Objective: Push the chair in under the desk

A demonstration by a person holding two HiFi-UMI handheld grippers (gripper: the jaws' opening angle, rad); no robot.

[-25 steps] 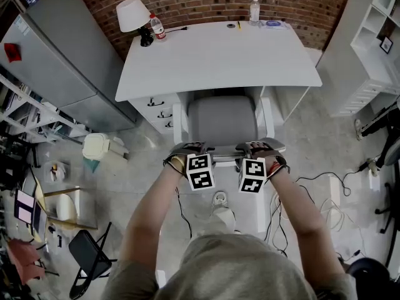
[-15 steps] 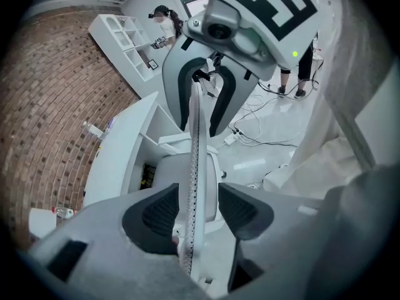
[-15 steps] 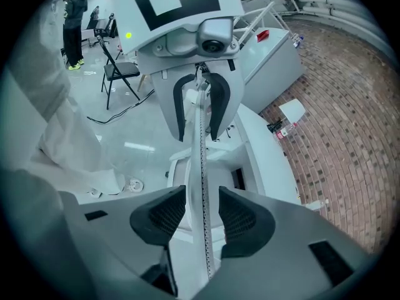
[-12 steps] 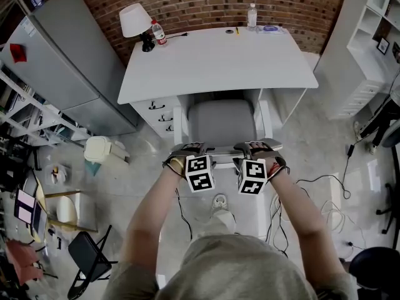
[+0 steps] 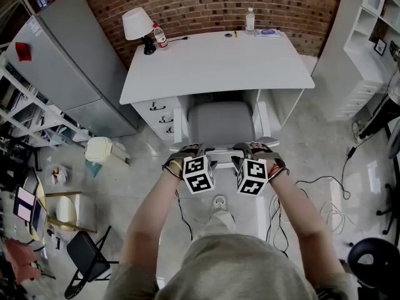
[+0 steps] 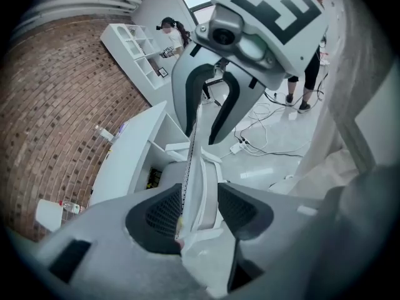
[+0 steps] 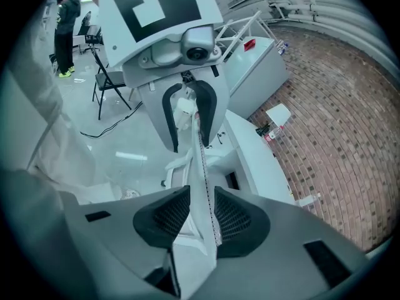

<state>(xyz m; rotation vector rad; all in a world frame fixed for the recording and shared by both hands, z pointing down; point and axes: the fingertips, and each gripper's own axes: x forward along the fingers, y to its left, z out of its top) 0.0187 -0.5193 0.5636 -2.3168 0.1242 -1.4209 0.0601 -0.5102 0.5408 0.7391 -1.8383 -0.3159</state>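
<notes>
Rear wall [image 5: 206, 5]: red brick. Floor [image 5: 319, 145]: pale, glossy. Left side: tall grey cabinet [image 5: 69, 64]. Right side: white shelf unit [image 5: 369, 39]. Lower left: black folding chair [image 5: 84, 256].

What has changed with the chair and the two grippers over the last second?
The jaws of the right gripper have just been closing on the backrest of the chair. The left gripper stays clamped on the backrest. The chair has not visibly moved against the desk.

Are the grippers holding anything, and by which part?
Both hold the chair by the top edge of its backrest, left gripper beside right gripper; the right's fingers have just been closing on it.
</notes>
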